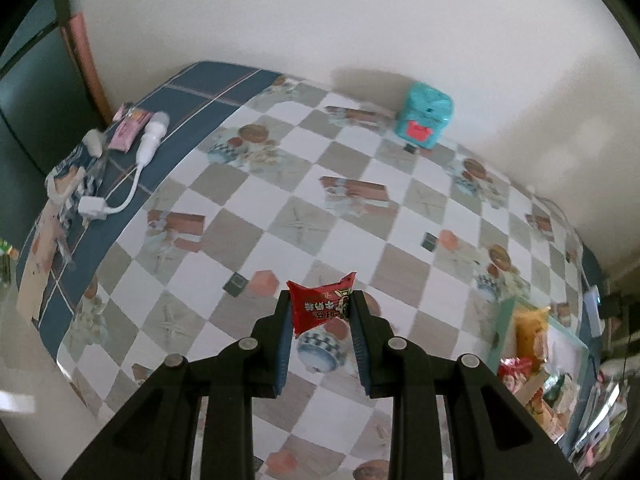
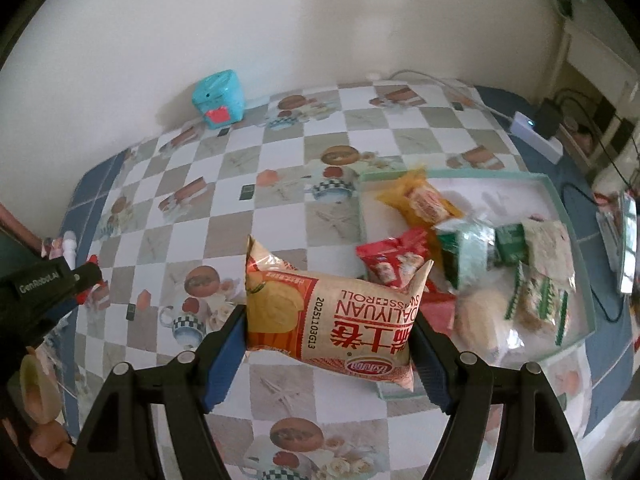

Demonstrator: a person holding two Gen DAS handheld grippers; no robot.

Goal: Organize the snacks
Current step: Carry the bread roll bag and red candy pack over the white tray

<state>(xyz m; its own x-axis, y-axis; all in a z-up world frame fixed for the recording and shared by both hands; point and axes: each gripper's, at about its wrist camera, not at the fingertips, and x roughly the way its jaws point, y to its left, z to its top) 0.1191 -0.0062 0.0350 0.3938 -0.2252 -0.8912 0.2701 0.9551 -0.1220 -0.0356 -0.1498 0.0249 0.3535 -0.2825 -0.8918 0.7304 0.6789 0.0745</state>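
Left hand-held gripper (image 1: 320, 312) narrowly clamped on small red packet (image 1: 320, 304), right hand-held gripper (image 2: 330, 320) wide around swiss roll bag (image 2: 332, 316)

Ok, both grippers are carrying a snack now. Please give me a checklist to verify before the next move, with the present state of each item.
1. Left gripper holds the small red packet: ok, the pads pinch it at both sides.
2. Right gripper holds the Swiss roll pack: ok, it sits crosswise between the jaws.
3. Both snacks clear of the table: ok, they hang above the checkered cloth.
4. Free room in the shallow tray: ok, its far part shows bare floor.
5. Grip firm enough on the Swiss roll pack: cannot tell, only its ends touch the pads.
6. Teal box out of the way: ok, it stands at the wall.
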